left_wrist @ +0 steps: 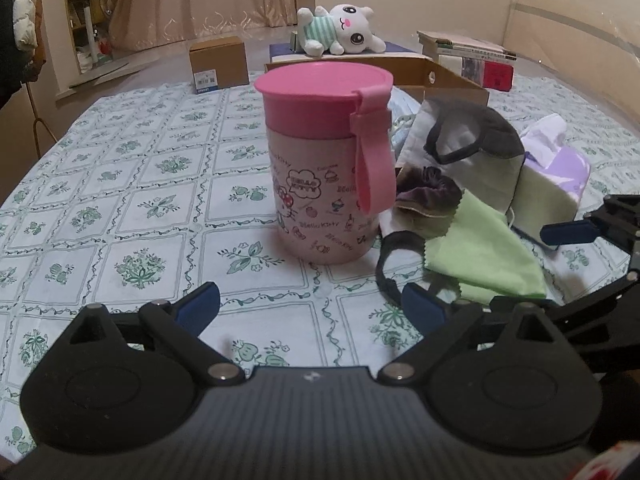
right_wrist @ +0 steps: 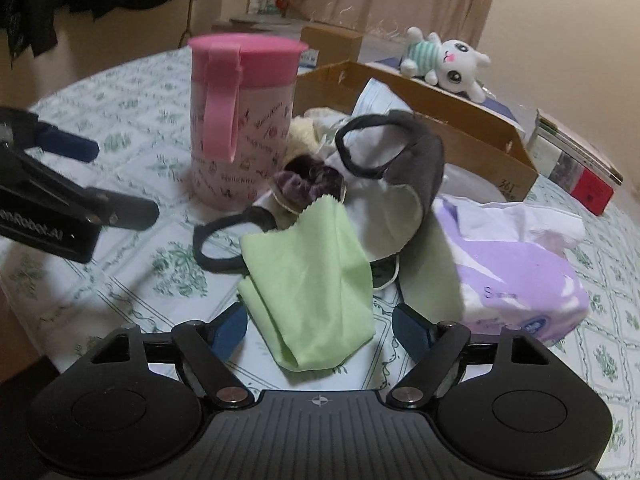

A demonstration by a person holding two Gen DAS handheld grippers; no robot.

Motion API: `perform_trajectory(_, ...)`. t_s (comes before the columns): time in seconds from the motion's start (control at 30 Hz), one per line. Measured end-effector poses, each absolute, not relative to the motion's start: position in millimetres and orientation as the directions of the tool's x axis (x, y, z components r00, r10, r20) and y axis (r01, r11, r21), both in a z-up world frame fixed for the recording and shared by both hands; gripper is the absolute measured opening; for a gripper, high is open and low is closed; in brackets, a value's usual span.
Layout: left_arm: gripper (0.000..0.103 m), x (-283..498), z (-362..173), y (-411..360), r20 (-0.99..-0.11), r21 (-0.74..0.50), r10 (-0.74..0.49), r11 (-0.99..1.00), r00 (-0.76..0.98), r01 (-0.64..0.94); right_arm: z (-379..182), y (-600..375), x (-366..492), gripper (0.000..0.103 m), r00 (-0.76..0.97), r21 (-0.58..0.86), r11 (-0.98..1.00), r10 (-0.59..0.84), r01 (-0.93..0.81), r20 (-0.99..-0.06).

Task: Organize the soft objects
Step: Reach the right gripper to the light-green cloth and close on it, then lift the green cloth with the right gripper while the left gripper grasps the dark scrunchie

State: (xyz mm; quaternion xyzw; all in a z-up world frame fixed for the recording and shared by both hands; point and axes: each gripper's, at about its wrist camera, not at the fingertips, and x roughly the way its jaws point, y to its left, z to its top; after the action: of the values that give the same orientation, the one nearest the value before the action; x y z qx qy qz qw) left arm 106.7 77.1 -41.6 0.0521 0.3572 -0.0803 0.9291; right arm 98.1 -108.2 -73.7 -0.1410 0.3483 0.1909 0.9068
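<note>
Right gripper (right_wrist: 320, 330) stands with its blue-padded jaws apart, one on each side of the near end of a crumpled light-green microfibre cloth (right_wrist: 310, 280); the pads do not press on the cloth. Left gripper (left_wrist: 310, 306) is likewise spread wide and holds nothing, pointing at a tall pink plastic cup with a pink lid and loop handle (left_wrist: 326, 164), which serves as landmark on the desk (left_wrist: 120, 208) under its white cloth with green floral print.

Just right of the cup the green cloth lies on a black elastic band (left_wrist: 394, 264). Behind the cloth, touching the cup's right side, sits a dark purple velvet scrunchie (left_wrist: 426, 190). A grey-and-white fabric face mask with black ear loops (left_wrist: 472, 148) stands propped beyond the scrunchie. Further right of the cup lies a lilac soft-pack of tissues (left_wrist: 560, 168), one sheet drawn up.

Behind the cup is an open brown cardboard tray (left_wrist: 452, 74). Beyond it a white plush rabbit in a green-striped shirt (left_wrist: 340, 30) lies on its back.
</note>
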Motion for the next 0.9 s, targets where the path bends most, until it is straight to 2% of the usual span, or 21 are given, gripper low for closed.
perform_trajectory(0.07,0.096,107.5,-44.0,77.3,-0.676,0.035,-0.12,0.98,0.727,0.194,-77.9,-107.0,100.9,0.072,0.675,-0.127,0.883,0.246,-0.452,-0.696)
perform_trajectory(0.13,0.095,107.7,-45.8,76.3,-0.677,0.031,-0.13,0.978,0.724,0.205,-81.4,-106.0,102.6,0.058,0.663,-0.128,0.879,0.243,-0.459,-0.708)
perform_trajectory(0.17,0.095,107.1,-46.1,75.8,-0.673,0.026,-0.138,0.977,0.726,0.21,-82.1,-106.3,102.8,0.055,0.658,-0.122,0.878,0.248,-0.463,-0.71)
perform_trajectory(0.27,0.095,104.5,-46.0,72.4,-0.665,0.014,-0.159,0.974,0.73,0.226,-80.9,-106.6,102.3,0.035,0.657,-0.112,0.88,0.254,-0.462,-0.71)
perform_trajectory(0.33,0.094,102.3,-44.9,68.5,-0.66,0.015,-0.173,0.97,0.731,0.243,-79.5,-106.4,101.5,0.016,0.66,-0.115,0.885,0.245,-0.451,-0.71)
perform_trajectory(0.4,0.093,100.5,-43.7,64.0,-0.656,0.022,-0.182,0.966,0.732,0.259,-78.0,-108.2,100.0,0.008,0.664,-0.111,0.891,0.239,-0.44,-0.709)
perform_trajectory(0.57,0.09,97.8,-42.3,52.4,-0.652,0.017,-0.209,0.957,0.729,0.29,-66.9,-118.8,87.6,0.004,0.696,-0.107,0.903,0.24,-0.416,-0.677)
perform_trajectory(0.8,0.085,98.7,-38.0,19.7,-0.629,0.022,-0.242,0.944,0.738,0.328,-30.5,-153.2,67.6,0.004,0.791,-0.107,0.938,0.213,-0.331,-0.573)
perform_trajectory(0.9,0.08,101.6,-36.1,-0.6,-0.612,0.029,-0.246,0.943,0.752,0.333,-16.6,-172.1,61.2,0.004,0.825,-0.105,0.955,0.182,-0.279,-0.535)
